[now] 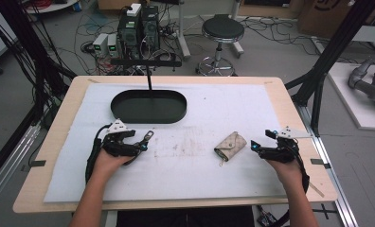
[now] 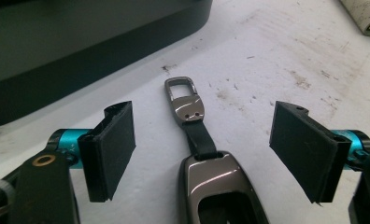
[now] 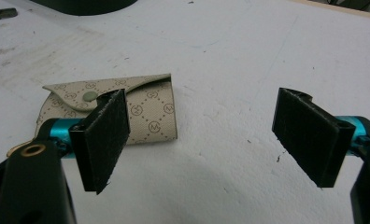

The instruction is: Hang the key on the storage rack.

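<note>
A: From the high view, where are your hands?

B: Your left gripper [image 1: 145, 142] sits at the near left of the white mat [image 1: 200, 113], its jaws spread over the key fob [image 1: 147, 138]. Your right gripper [image 1: 256, 146] rests at the near right, jaws apart, just right of the beige pouch [image 1: 230, 145], which lies on the mat between your two hands. The black oval tray [image 1: 147, 106] stands at the far left, beyond your left hand.

A: And the left gripper view?

B: Your jaws stand wide apart. The key fob [image 2: 218, 189] lies flat on the mat between them, touching neither pad, its strap and metal clip [image 2: 185, 100] pointing away from you. The tray's dark wall [image 2: 80, 46] runs across the far left.

A: The right gripper view?

B: Jaws wide apart again, holding nothing. The pouch [image 3: 141, 112], snapped shut, lies beyond your left pad [image 3: 103, 137], partly behind it; whether they touch I cannot tell.
</note>
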A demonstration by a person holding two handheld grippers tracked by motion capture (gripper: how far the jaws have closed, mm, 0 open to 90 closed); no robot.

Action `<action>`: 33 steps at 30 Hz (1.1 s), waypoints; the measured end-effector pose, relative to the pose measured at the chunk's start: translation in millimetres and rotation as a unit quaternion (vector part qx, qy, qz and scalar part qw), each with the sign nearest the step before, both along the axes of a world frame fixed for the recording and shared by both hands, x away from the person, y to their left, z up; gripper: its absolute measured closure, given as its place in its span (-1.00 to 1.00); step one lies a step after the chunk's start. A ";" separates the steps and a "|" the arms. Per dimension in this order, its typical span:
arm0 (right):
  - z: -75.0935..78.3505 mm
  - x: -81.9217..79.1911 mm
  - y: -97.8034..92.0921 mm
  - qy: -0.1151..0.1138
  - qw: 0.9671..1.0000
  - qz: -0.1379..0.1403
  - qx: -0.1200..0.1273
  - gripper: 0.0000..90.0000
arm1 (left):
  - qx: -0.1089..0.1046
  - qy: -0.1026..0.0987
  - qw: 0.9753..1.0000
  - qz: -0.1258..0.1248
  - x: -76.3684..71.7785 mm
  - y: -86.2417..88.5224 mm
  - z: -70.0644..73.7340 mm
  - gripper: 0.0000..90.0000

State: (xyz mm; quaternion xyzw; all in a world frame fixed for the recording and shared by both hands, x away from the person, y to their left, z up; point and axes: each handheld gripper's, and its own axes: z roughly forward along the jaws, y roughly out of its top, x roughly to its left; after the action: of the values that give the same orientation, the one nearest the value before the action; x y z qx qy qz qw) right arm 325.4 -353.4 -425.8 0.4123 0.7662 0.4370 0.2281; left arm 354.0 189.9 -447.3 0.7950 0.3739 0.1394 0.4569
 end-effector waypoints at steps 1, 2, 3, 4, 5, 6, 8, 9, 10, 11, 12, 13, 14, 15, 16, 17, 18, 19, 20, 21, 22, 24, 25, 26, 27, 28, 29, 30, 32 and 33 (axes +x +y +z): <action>0.0 0.0 0.0 0.000 1.000 0.000 0.000 -0.57 | 0.003 0.003 1.000 -0.001 2.1 -2.5 -1.0 -0.50; 0.4 -3.0 -0.7 0.001 1.000 -0.003 0.000 -0.57 | 0.007 0.004 1.000 -0.002 4.0 -5.1 -1.7 -0.44; 0.4 -3.0 -0.7 0.001 1.000 -0.003 0.000 -0.57 | 0.015 0.004 1.000 -0.006 5.7 -6.9 -2.2 -0.44; 0.4 -4.1 -1.3 -0.002 1.000 -0.003 -0.001 -0.57 | 0.023 0.005 1.000 -0.005 7.0 -8.8 -2.6 -0.39; 0.5 -6.8 -2.5 0.000 1.000 -0.005 -0.003 -0.57 | 0.030 0.010 0.999 -0.004 8.1 -10.8 -3.2 -0.25; 0.5 -6.8 -2.5 0.000 1.000 -0.005 -0.003 -0.57 | 0.039 0.015 0.999 -0.002 9.1 -11.9 -3.6 -0.25; 0.2 -9.7 -4.3 -0.001 1.000 -0.008 -0.003 -0.57 | 0.050 0.019 0.999 -0.005 9.3 -13.7 -4.0 0.22; 0.0 -10.2 -5.0 -0.002 1.000 -0.009 -0.004 -0.57 | 0.062 0.016 0.998 0.000 8.7 -15.6 -4.2 0.29; 0.0 -10.2 -5.0 -0.002 1.000 -0.009 -0.004 -0.57 | 0.077 0.007 0.997 0.003 7.3 -17.5 -3.8 0.29; -0.1 -10.8 -5.4 -0.002 1.000 -0.010 -0.004 -0.57 | 0.085 0.001 0.996 0.001 6.0 -18.9 -3.5 0.35; -0.3 -11.8 -5.8 -0.001 1.000 -0.011 -0.005 -0.57 | 0.085 0.005 0.996 0.003 4.5 -18.7 -2.6 0.47; -0.5 -11.9 -5.9 -0.001 1.000 -0.012 -0.005 -0.57 | 0.085 0.005 0.996 0.003 4.5 -18.7 -2.6 0.55; -0.8 -11.8 -5.6 -0.001 1.000 -0.010 -0.006 -0.57 | 0.088 0.006 0.996 -0.002 3.4 -17.6 -1.8 0.69; -0.8 -11.8 -5.6 -0.001 1.000 -0.010 -0.006 -0.57 | 0.088 0.007 0.996 -0.005 2.1 -16.8 -1.2 0.69; -1.0 -11.8 -5.2 0.000 1.000 -0.010 -0.007 -0.57 | 0.088 0.008 0.996 -0.005 0.9 -16.2 -1.2 0.77; -1.4 -11.2 -3.8 -0.001 1.000 -0.007 -0.009 -0.57 | 0.085 0.005 0.996 -0.007 0.2 -14.7 -2.0 0.79; -1.4 -11.2 -3.8 -0.001 1.000 -0.007 -0.009 -0.57 | 0.079 0.005 0.997 -0.008 -0.2 -14.4 -2.5 0.79; -1.6 -10.4 -2.4 0.000 1.000 -0.006 -0.010 -0.57 | 0.081 0.007 0.997 -0.012 -0.3 -12.8 -1.0 0.81; -1.9 -10.1 -1.5 0.001 1.000 -0.004 -0.011 -0.57 | 0.081 0.007 0.997 -0.012 -0.3 -12.8 -1.0 0.82; -2.0 -9.5 -0.9 -0.001 1.000 -0.003 -0.012 -0.57 | 0.082 0.001 0.997 -0.004 -2.0 -11.6 2.4 0.83; -2.0 -9.5 -0.9 -0.001 1.000 -0.003 -0.012 -0.57 | 0.082 0.001 0.997 -0.004 -2.0 -11.6 2.4 0.84; -2.2 -8.4 1.8 -0.001 1.000 0.002 -0.012 -0.57 | 0.069 -0.012 0.998 0.002 -3.7 -5.1 10.5 0.85; -2.2 -8.4 1.8 -0.001 1.000 0.002 -0.012 -0.57 | 0.069 -0.012 0.998 0.002 -3.7 -5.1 10.5 0.85; -2.8 -7.8 4.1 -0.001 1.000 0.006 -0.012 -0.57 | 0.052 -0.020 0.998 0.007 -3.7 1.0 16.6 0.85; -3.2 -7.9 5.2 0.001 1.000 0.004 -0.012 -0.57 | 0.043 -0.026 0.999 0.011 -3.2 3.8 19.7 0.85; -4.4 -7.6 5.9 0.000 1.000 0.005 -0.012 -0.57 | 0.043 -0.026 0.999 0.011 -3.2 3.8 19.7 0.86; -4.4 -7.6 5.9 0.000 1.000 0.005 -0.012 -0.57 | 0.036 -0.031 0.999 0.015 -2.7 6.8 23.0 0.86; -6.9 -6.7 7.8 0.006 1.000 0.009 -0.011 -0.57 | 0.022 -0.041 0.999 0.021 -1.6 11.3 29.2 0.86; -8.2 -5.2 9.5 0.008 1.000 0.012 -0.013 -0.57 | 0.011 -0.048 0.998 0.024 0.4 13.4 34.5 0.86; -8.1 -4.7 10.2 0.007 1.000 0.012 -0.013 -0.57 | 0.011 -0.048 0.998 0.024 0.4 13.4 34.5 0.86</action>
State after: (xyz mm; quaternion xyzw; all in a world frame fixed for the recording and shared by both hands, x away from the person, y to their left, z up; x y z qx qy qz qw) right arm 320.6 -343.2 -433.8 0.4031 0.7783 0.4270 0.2223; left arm 354.4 203.4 -412.7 0.7830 0.3690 0.1928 0.4622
